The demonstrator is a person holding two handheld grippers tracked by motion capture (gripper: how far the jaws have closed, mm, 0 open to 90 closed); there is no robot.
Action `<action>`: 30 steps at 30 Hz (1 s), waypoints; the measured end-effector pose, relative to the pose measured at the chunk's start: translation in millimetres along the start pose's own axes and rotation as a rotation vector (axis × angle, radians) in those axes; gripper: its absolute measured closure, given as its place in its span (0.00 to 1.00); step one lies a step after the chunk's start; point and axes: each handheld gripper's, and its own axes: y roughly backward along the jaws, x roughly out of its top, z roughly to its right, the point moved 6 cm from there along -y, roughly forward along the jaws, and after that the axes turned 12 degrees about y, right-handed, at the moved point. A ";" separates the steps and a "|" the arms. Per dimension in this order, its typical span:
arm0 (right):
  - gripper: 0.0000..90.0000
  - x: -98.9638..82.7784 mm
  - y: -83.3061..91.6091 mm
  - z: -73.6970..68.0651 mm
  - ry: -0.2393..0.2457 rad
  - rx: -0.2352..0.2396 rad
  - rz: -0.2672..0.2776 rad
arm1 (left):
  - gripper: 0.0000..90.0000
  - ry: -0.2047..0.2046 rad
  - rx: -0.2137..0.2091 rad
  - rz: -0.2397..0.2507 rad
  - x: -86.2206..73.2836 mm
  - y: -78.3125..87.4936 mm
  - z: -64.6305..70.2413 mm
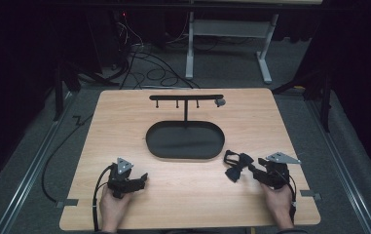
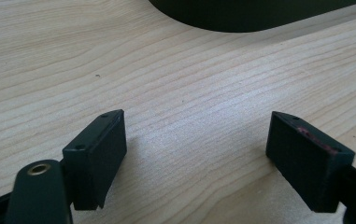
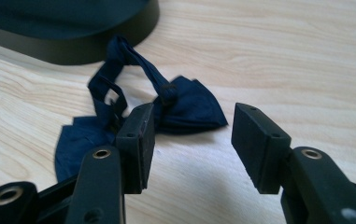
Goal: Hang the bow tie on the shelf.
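- We see a dark navy bow tie (image 1: 235,165) lying on the wooden counter (image 1: 124,117), at the right side near the front edge.
- It sits just beside the right end of the black oval tray (image 1: 185,140), close to the tray's rim but, in the right gripper view, apart from it.
- In that view the bow tie (image 3: 185,105) lies flat with its strap (image 3: 119,65) looped up toward the tray (image 3: 73,51).
- Our right tongs (image 1: 249,168) rest low over the counter with their tips at the bow tie's near edge.
- In the right gripper view the right tongs (image 3: 192,135) stand wide open; the gap between them shows bare wood, with the tie just beyond it and partly behind one jaw.
- They grip nothing.
- Our left tongs (image 1: 141,179) rest at the left front of the counter, well apart from the bow tie.
- In the left gripper view the left tongs (image 2: 196,149) are spread wide with only wood grain between them, and the tray's rim (image 2: 241,21) lies ahead.
- A black T-shaped stand (image 1: 186,100) with small hooks rises behind the tray, and a small grey piece (image 1: 219,102) hangs at its right end.
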 end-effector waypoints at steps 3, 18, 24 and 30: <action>0.58 4.3 -1.0 -1.5 0.002 0.011 -0.001 | 0.23 0.001 -0.001 0.002 0.0 -0.1 0.0; 0.61 30.7 -9.8 -7.7 0.039 0.060 -0.015 | 0.23 0.000 0.000 0.000 0.0 0.0 0.0; 0.61 43.5 -14.8 -12.6 0.063 0.079 -0.013 | 0.23 0.000 0.000 0.000 0.0 0.0 0.0; 0.61 51.4 -25.1 -17.4 0.086 0.092 -0.041 | 0.23 0.000 -0.001 0.001 0.0 -0.1 0.0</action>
